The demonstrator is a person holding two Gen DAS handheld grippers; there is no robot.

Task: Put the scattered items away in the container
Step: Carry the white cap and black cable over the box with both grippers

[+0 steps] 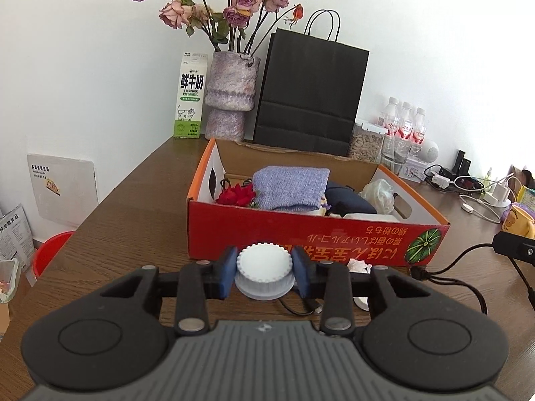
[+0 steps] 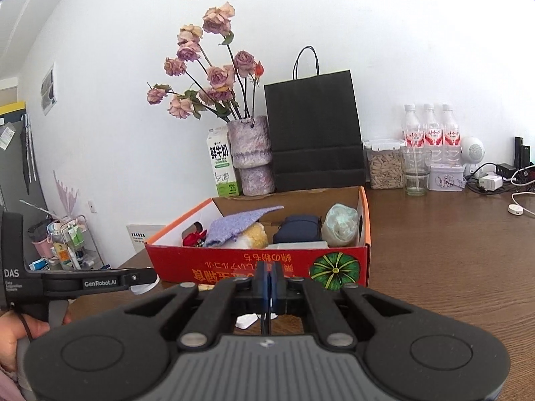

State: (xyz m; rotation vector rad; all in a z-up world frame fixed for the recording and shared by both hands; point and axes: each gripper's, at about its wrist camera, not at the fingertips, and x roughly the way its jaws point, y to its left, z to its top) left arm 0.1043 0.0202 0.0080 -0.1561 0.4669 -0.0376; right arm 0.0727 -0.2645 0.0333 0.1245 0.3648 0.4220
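While its two blue pads press on either side of a white ridged bottle cap [image 1: 264, 263], the left gripper [image 1: 265, 272] pinches that cap just above the brown wooden table [image 1: 133, 200], and the red cardboard box [image 1: 301, 237] stands directly ahead of the fingertips, close by. Inside the box, beyond the claw, lie a folded lavender knitted cloth [image 1: 290, 187], a red fabric flower [image 1: 235, 195] to the left of it, a dark navy pouch [image 1: 347, 197] and a crumpled clear plastic bag [image 1: 379, 192] to the right. Farther ahead stand a milk carton [image 1: 189, 95], a mottled vase of dried roses [image 1: 230, 93] and a black paper bag [image 1: 311, 90]. A thin black cable [image 1: 301, 310] lies on the table under the claw. In the right wrist view, the right gripper [image 2: 269, 279] has its blue pads pressed together on a thin black cable [image 2: 265, 324] that hangs down from between them. The same red box [image 2: 260, 264] sits straight ahead of it, and a small white flat object [image 2: 246, 320] lies on the table below the fingers. The other gripper [image 2: 100, 280] shows at the far left.
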